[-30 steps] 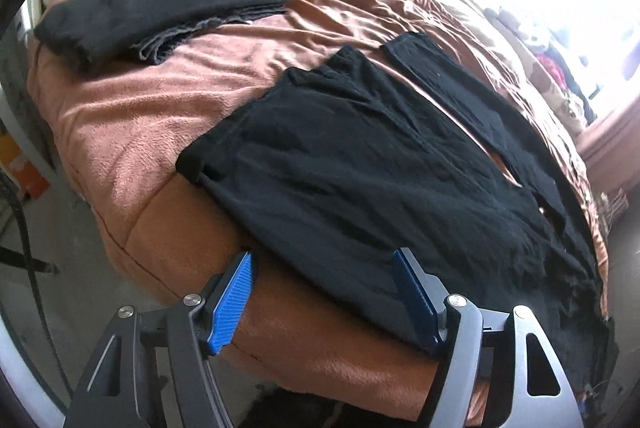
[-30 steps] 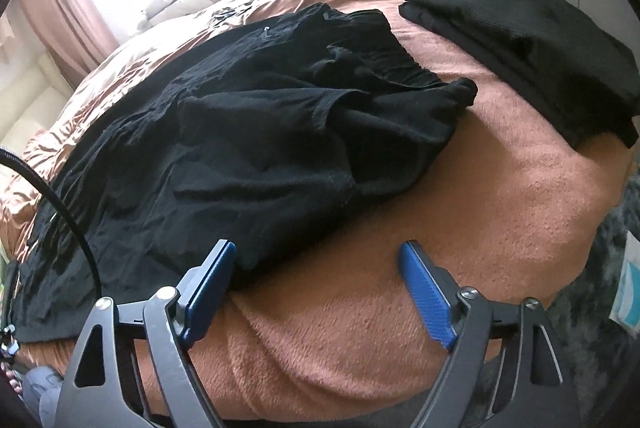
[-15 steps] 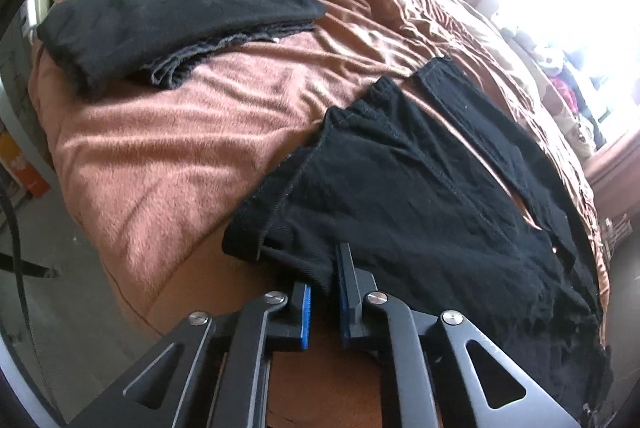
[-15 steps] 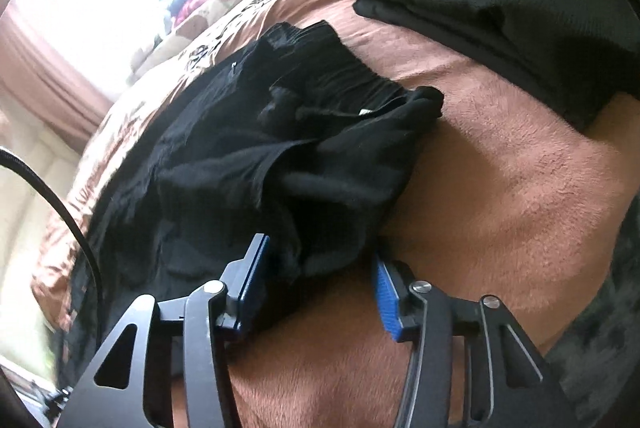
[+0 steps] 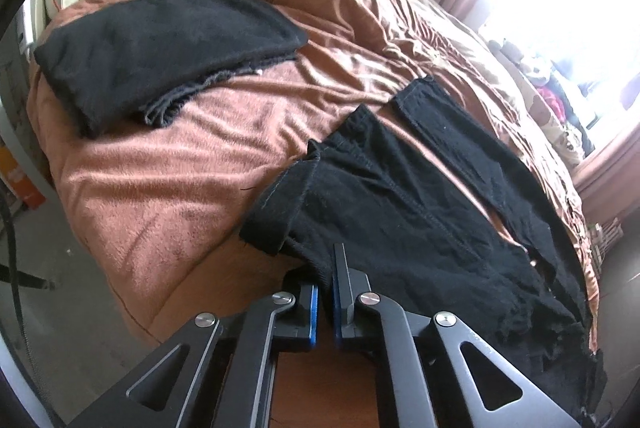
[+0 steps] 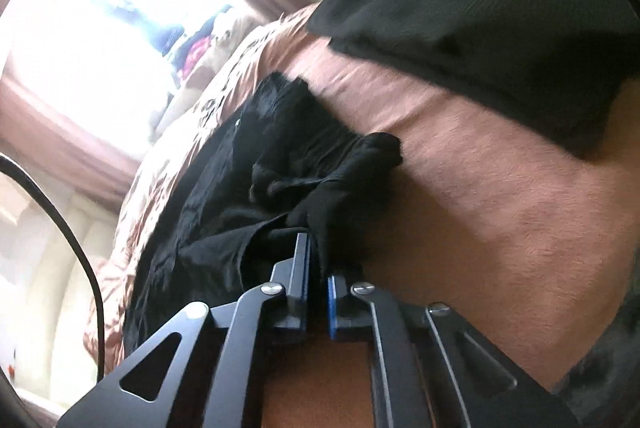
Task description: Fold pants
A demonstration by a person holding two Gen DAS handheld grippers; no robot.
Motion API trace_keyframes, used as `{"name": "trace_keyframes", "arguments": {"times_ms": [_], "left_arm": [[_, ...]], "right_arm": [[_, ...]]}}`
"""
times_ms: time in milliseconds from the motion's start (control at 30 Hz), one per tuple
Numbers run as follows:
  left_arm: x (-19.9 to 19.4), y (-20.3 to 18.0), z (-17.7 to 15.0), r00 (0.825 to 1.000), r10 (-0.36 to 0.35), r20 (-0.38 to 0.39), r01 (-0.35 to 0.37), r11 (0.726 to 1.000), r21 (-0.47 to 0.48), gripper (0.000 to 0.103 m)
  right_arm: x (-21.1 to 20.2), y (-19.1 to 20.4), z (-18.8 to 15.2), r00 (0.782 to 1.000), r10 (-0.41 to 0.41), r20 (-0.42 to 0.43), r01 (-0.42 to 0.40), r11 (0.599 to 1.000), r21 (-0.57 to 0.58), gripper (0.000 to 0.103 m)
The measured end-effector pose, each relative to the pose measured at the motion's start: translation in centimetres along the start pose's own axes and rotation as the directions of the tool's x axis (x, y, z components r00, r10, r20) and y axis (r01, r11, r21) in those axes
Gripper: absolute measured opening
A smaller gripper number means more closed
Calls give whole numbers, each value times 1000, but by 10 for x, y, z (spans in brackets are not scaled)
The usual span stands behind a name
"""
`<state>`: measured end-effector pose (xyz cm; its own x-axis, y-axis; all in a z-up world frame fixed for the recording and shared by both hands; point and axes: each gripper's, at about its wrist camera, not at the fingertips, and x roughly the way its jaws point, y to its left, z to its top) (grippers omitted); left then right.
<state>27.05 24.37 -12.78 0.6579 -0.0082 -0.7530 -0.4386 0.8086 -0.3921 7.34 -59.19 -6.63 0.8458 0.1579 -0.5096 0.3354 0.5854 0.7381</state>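
The left gripper (image 5: 325, 292) is clamped on the near edge of the black pants (image 5: 420, 212), close to a leg hem that has curled over itself, and the right gripper (image 6: 318, 268) is pinched on a bunched fold of the same pants (image 6: 280, 168) near the waistband end. Both sets of jaws have just been closing, and cloth sits between the pads of each. The pants lie spread lengthwise on the brown blanket (image 5: 168, 180) covering the bed, the two legs parted with a strip of blanket showing between them. By the look of it the fold has only begun: both ends are gripped, but no half has been laid over the other, so bringing the legs together and doubling the length are left. Counting: two grippers, one pair of pants, one blanket, and one other dark folded garment (image 5: 160, 48) lying well apart near the head of the bed.
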Motion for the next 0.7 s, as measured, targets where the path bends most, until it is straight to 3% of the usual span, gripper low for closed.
{"name": "trace_keyframes", "arguments": {"times_ms": [333,700], "left_arm": [[-34,-17,21,996,-66,60,64,997,29,4],[-50,-61,71,984,-103,145,89,991,99,3]], "right_arm": [[-36,11,-11,997,35,71,-34,999,-24,1],[-35,45,20,989,100,107,-89,990,-106,1]]}}
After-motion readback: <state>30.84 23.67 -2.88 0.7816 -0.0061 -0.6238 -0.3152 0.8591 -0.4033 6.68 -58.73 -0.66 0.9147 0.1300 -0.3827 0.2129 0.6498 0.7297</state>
